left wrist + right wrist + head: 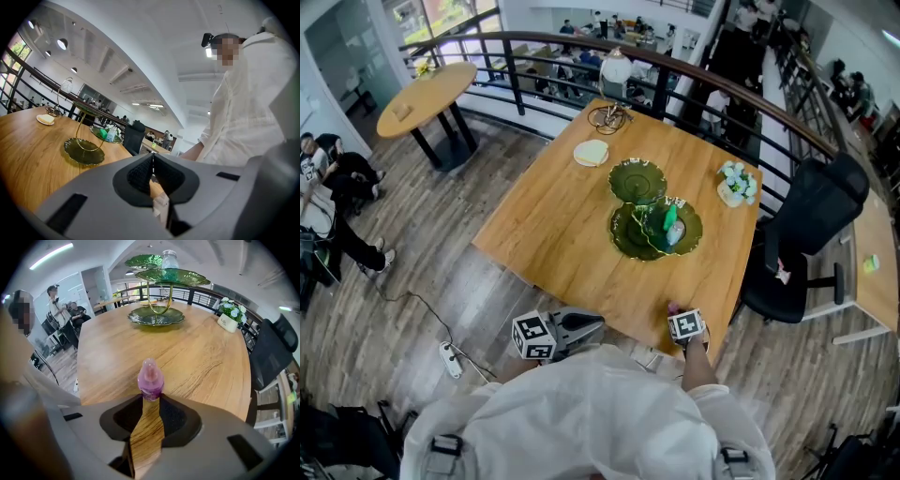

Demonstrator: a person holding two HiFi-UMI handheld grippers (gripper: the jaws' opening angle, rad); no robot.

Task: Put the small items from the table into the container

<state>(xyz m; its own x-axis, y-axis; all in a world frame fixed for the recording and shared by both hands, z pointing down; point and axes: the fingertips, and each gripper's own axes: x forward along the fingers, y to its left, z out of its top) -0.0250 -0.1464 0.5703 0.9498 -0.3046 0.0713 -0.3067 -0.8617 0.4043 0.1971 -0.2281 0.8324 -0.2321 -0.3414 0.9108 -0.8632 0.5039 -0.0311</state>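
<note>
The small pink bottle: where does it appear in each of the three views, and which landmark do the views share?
Head view: pink bottle lower right, at the near edge of the table, beside the right gripper.
Left gripper view: not in it.
Right gripper view: lower centre, between the jaws.
Shared landmark: green tiered stand, in all three.

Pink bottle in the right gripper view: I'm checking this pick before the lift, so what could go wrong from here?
1. The right gripper pinches the pink bottle only at its jaw tips; it may pivot or slip out on lifting.
2. In the head view the bottle sits near the table edge; if dropped, it might roll off.
3. The green tiered stand already holds items, so placing could knock them.
</note>
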